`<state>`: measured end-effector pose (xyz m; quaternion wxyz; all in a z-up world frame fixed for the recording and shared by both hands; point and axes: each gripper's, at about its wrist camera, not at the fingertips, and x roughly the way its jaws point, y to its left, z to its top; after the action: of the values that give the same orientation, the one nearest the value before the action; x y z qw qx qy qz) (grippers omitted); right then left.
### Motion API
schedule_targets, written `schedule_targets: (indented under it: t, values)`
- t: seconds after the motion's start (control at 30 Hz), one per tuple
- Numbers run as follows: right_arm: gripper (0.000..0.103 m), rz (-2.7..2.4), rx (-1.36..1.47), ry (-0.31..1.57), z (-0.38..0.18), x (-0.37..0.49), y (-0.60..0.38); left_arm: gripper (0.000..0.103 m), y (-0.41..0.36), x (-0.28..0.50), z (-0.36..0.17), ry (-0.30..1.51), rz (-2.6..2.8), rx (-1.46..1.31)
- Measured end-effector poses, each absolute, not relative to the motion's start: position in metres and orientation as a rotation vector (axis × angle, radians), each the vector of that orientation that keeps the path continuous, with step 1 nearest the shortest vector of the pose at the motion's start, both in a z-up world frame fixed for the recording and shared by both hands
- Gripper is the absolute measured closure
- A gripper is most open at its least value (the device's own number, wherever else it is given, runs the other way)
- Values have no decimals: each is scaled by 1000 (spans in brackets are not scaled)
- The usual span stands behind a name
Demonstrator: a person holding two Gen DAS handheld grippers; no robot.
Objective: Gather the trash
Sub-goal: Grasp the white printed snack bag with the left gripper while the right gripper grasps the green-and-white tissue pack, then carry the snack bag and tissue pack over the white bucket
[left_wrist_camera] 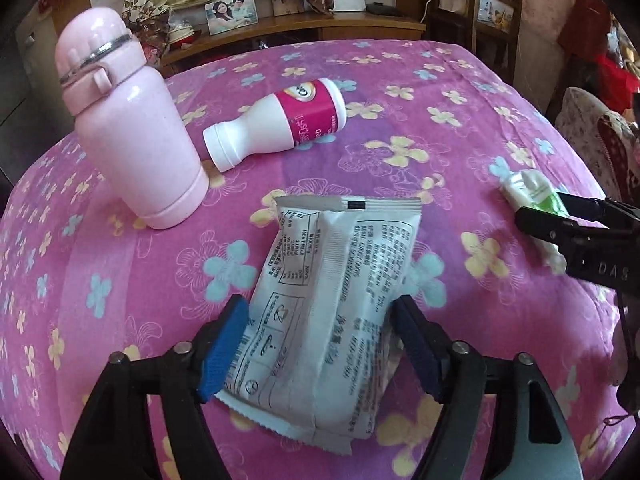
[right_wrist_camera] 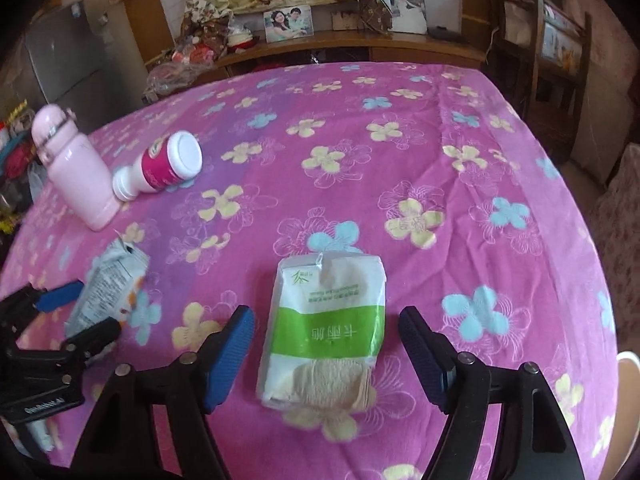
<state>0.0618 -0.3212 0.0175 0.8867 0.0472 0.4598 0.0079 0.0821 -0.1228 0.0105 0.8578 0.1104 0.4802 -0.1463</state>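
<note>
a: pink floral tablecloth (left_wrist_camera: 400, 80) underfoot of everything, taken as the landmark. near its front edge, white snack wrapper (left_wrist_camera: 332, 304) lying flat, printed side up.

b: and the left gripper (left_wrist_camera: 320, 344)?

a: spread apart, blue pads either side of the wrapper's near end, seemingly touching its edges but not yet squeezing it flat.

b: right gripper (right_wrist_camera: 326, 350)?

a: also spread wide, straddling a green-and-white tissue packet (right_wrist_camera: 326, 332) without touching it, front and right on the cloth.

b: anything else on the cloth?

a: toward the far left, upright pink flask (left_wrist_camera: 132, 128); just beside it, lying on its side, white bottle with magenta label (left_wrist_camera: 280, 120), its neck near the flask's base.

b: which step?

a: looks like the approach to grasping, both pieces of trash framed but neither lifted.

b: next move?

a: probably closing both pairs of fingers together. thin crinkly wrapper likely to buckle or slip, so a low, centred pinch needed. no bin visible from either view.
</note>
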Motion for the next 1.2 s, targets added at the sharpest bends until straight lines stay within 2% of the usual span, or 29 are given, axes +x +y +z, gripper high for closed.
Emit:
schedule_targets:
  t: [0.1,0.13,0.17,0.2,0.27,0.3,0.4,1.2]
  values:
    - [28,10,76,936,16,59,-319,21,-120,85,7,1013,-304,201]
    - [34,7,64,932,16,57,-319,22,-118,85,7,1016,-305,186]
    - [55,3,48,924,18,54,-319,30,-116,83,8,1009,-300,183]
    - [58,18,52,920,19,51,-320,41,-113,80,10,1001,-293,185]
    - [62,39,79,918,22,43,-325,47,-109,75,13,999,-301,173]
    - [63,43,87,912,25,37,-328,50,-106,70,14,997,-307,158]
    - [63,67,119,898,30,18,-335,52,-107,51,20,981,-297,165]
    - [63,32,235,839,56,-140,-405,52,-204,-72,51,920,-464,177]
